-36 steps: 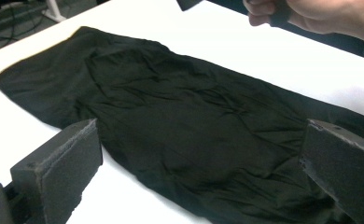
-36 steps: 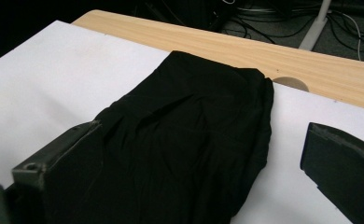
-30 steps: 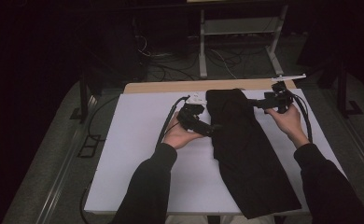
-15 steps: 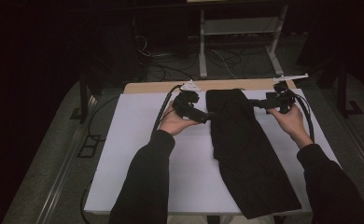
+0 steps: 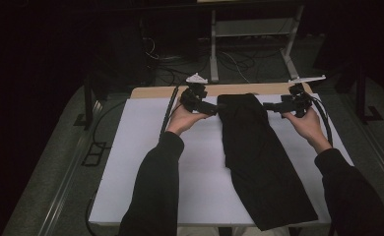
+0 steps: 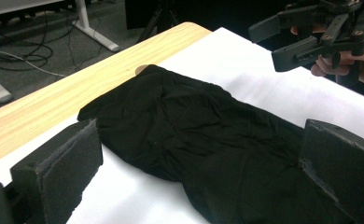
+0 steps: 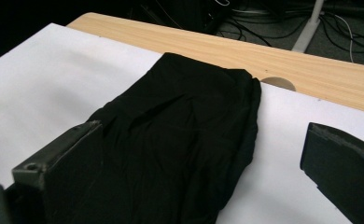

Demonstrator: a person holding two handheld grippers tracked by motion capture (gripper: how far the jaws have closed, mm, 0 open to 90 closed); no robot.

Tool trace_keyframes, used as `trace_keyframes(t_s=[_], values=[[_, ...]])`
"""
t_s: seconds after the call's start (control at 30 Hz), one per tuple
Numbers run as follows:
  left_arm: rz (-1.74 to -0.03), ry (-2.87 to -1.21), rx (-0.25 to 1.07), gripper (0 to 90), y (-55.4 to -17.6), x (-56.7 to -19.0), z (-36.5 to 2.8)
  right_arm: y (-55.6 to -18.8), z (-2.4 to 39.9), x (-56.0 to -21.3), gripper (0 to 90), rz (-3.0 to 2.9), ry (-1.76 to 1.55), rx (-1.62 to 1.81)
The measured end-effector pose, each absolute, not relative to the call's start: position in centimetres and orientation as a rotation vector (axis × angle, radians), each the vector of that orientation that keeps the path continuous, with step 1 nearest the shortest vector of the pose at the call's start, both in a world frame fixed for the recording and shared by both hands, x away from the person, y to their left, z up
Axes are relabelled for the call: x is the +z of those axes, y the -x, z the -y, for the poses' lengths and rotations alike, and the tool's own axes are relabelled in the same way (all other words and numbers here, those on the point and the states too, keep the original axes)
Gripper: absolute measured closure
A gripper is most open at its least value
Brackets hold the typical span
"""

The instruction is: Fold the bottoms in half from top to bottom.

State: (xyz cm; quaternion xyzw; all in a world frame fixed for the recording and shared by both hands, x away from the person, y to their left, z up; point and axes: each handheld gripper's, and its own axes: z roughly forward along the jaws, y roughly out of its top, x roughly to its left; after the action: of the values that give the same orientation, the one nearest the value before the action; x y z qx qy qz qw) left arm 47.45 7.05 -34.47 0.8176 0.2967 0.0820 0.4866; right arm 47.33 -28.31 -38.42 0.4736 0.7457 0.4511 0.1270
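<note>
two open grippers flank the far end of a black garment

a table (image 5: 145, 147) under a white sheet carries a long black garment (image 5: 259, 157), folded into a narrow strip and lying flat. its long axis runs from the far edge of the table, where a band of bare wood (image 5: 150, 92) shows beyond the sheet, toward the person's side, slanting to the person's right as it comes nearer. the near end reaches the front edge of the sheet; the far end, narrower and rounded, points away from the person and just overlaps the wood.

the person's dark-sleeved forearms enter from below in the high view. the left gripper (image 5: 210, 108) sits just beside the garment's far end on its left side, jaws pointed across at the cloth. in the left gripper view its jaws stand wide apart with nothing between the pads, the garment's left edge lying on the sheet below the gap. whether a pad touches the cloth cannot be told.

the right gripper (image 5: 272, 105) is held at the opposite side of the same end, facing the left one. its jaws are likewise spread wide and hold nothing, with the garment's end in front of them in the right gripper view.
</note>
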Motion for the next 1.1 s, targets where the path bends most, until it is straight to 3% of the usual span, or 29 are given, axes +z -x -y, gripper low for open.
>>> trace_keyframes(t_s=[0.3, 1.1], values=[[-0.783, -1.961, 0.223, 0.0, -48.8, -35.1, -6.9, -48.5, 28.8, -37.8, 0.0, -2.150, -1.421, 1.299], [-1.096, -1.845, 0.036, 0.0, -51.5, -43.0, -7.1, -51.1, 28.6, -41.8, 3.5, -2.228, -1.592, 1.167]])
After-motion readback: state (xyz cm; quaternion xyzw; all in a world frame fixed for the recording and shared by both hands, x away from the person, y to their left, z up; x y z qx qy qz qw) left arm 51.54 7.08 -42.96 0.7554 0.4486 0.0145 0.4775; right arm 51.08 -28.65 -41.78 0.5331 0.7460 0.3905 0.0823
